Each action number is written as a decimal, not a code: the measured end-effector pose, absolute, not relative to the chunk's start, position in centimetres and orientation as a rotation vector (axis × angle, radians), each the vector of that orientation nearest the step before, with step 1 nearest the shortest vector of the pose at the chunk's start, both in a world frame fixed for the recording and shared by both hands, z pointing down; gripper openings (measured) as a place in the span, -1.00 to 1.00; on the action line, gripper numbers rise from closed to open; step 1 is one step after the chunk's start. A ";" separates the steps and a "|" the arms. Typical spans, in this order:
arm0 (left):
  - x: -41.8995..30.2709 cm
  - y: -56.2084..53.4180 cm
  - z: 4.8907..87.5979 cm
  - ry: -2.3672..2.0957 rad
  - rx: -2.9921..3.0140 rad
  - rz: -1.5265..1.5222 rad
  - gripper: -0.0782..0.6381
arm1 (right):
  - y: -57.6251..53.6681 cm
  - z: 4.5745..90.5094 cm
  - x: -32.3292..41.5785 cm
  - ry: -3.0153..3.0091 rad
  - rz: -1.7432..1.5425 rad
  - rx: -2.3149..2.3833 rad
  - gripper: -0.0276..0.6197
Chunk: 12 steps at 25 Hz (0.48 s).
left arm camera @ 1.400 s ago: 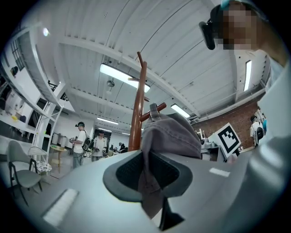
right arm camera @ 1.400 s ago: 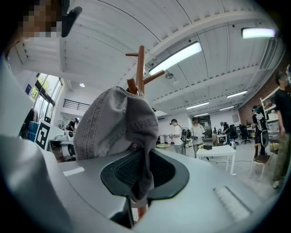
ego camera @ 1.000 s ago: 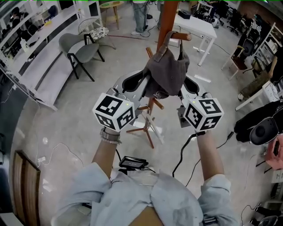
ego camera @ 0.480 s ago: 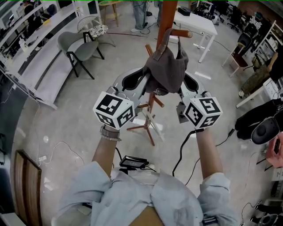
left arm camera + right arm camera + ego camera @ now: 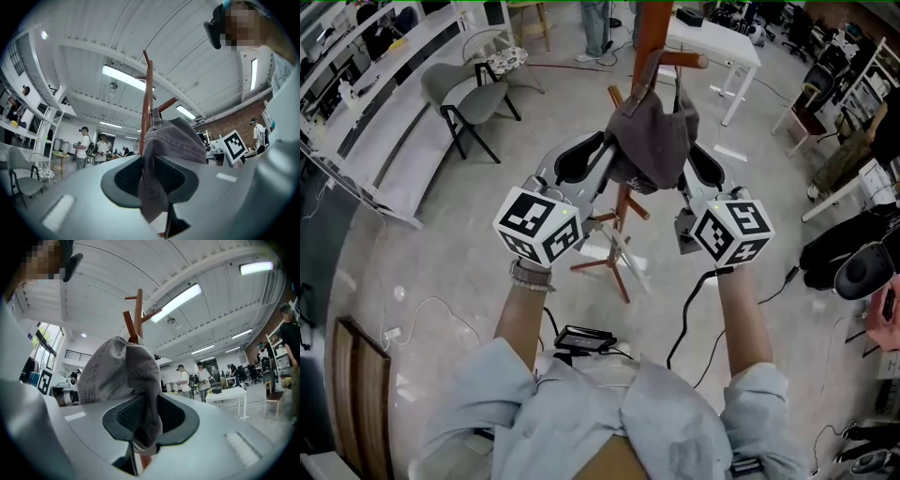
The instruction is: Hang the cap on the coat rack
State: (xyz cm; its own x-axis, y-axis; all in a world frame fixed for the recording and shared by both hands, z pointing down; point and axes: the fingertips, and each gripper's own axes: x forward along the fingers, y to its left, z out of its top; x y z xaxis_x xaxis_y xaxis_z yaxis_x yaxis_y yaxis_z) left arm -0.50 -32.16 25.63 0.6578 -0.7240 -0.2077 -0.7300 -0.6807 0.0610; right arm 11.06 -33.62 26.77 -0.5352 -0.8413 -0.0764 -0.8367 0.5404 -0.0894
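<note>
A grey cap (image 5: 652, 141) is held up against the brown wooden coat rack (image 5: 654, 28), just below a peg (image 5: 680, 59). Its back strap (image 5: 649, 75) stands up beside that peg. My left gripper (image 5: 598, 173) is shut on the cap's left edge, and my right gripper (image 5: 692, 176) is shut on its right edge. In the left gripper view, cap fabric (image 5: 173, 145) is pinched in the left gripper (image 5: 152, 187), with the rack pole (image 5: 148, 103) behind. In the right gripper view, the cap (image 5: 117, 371) hangs from the right gripper (image 5: 145, 427) in front of the rack (image 5: 138, 315).
The rack's splayed feet (image 5: 605, 267) stand on the floor below the cap. A grey chair (image 5: 464, 94) is at the left, a white table (image 5: 717, 42) at the upper right. A black device (image 5: 581, 339) and cables lie by the person's feet. People stand in the background (image 5: 86, 147).
Both grippers have carried the cap a little upward and farther along the rack pole, so its strap now reaches the peg. Both grips are unchanged.
</note>
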 end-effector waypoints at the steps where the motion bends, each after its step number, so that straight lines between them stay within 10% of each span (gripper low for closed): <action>1: -0.6 -32.1 25.6 1.244 -2.841 0.346 -0.63 | -33.6 26.6 11.2 2.647 -0.066 -1.459 -0.69; 12: -1.3 -29.6 24.9 1.230 -2.831 0.360 -0.63 | -31.8 25.4 13.3 2.536 0.037 -1.582 -0.64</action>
